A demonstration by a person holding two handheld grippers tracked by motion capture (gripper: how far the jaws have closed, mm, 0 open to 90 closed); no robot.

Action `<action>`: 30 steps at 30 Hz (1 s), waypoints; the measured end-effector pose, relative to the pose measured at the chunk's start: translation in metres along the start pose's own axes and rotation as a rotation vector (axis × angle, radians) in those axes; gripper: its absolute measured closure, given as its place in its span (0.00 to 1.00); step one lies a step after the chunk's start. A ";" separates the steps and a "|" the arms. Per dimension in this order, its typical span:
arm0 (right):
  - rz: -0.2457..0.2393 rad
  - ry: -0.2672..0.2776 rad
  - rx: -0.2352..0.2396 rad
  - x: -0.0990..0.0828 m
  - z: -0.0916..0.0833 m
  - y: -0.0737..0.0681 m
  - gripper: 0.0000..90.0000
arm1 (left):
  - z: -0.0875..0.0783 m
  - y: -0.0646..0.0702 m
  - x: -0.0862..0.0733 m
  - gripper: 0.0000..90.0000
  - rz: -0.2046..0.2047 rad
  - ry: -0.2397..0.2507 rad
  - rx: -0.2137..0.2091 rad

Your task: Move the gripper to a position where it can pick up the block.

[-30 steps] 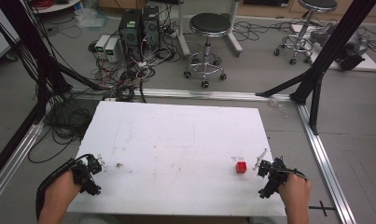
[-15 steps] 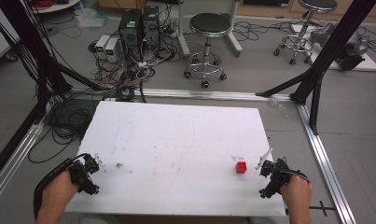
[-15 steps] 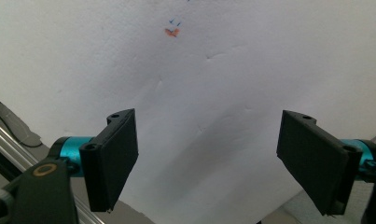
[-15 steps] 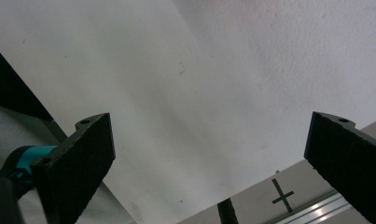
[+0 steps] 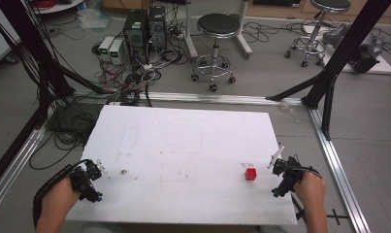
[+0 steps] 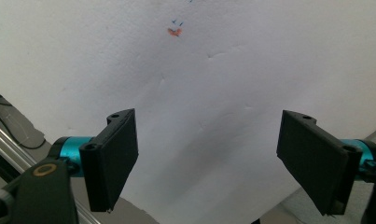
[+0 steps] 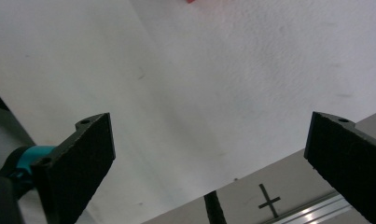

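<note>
A small red cube (image 5: 251,174) sits on the white table top (image 5: 183,145) toward its front right. My right gripper (image 5: 283,171) hovers just right of the cube, near the table's right edge, with its jaws wide apart and nothing between them (image 7: 213,158). A sliver of the red cube (image 7: 190,1) shows at the top edge of the right gripper view. My left gripper (image 5: 89,178) is at the table's front left corner, open and empty (image 6: 206,154), over bare white board.
A small orange and blue mark (image 6: 175,31) lies on the board ahead of the left gripper; a brown speck (image 5: 123,172) sits to its right. Aluminium rails (image 5: 336,160) frame the table. Stools (image 5: 214,29), computer boxes (image 5: 137,24) and cables stand beyond.
Both hands have drifted slightly back toward the table's front edge. The cube has not moved and both grippers stay open.
</note>
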State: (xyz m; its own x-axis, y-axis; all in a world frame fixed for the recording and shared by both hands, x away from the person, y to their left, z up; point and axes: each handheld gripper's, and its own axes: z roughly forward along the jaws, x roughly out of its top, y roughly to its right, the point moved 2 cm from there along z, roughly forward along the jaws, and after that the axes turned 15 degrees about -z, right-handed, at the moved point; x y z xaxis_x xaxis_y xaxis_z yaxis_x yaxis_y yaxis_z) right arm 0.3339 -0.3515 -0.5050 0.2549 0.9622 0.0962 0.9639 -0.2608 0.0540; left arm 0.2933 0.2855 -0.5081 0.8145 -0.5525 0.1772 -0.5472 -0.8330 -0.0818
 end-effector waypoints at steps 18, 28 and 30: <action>-0.328 -0.058 -0.001 0.029 -0.008 0.027 0.01 | -0.004 -0.003 -0.001 0.23 -0.018 0.030 -0.009; -0.411 -0.067 -0.002 0.056 -0.008 0.031 0.01 | -0.005 -0.004 -0.001 0.23 -0.022 0.036 -0.013; -0.435 -0.069 0.000 0.062 -0.005 0.030 0.01 | -0.005 -0.004 -0.001 0.23 -0.021 0.037 -0.012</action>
State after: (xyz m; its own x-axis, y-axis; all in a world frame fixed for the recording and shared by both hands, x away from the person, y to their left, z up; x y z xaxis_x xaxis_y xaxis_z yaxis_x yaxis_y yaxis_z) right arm 0.3783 -0.2996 -0.4922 -0.1698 0.9855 -0.0024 0.9827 0.1695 0.0747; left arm 0.2939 0.2899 -0.5026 0.8181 -0.5335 0.2147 -0.5329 -0.8437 -0.0657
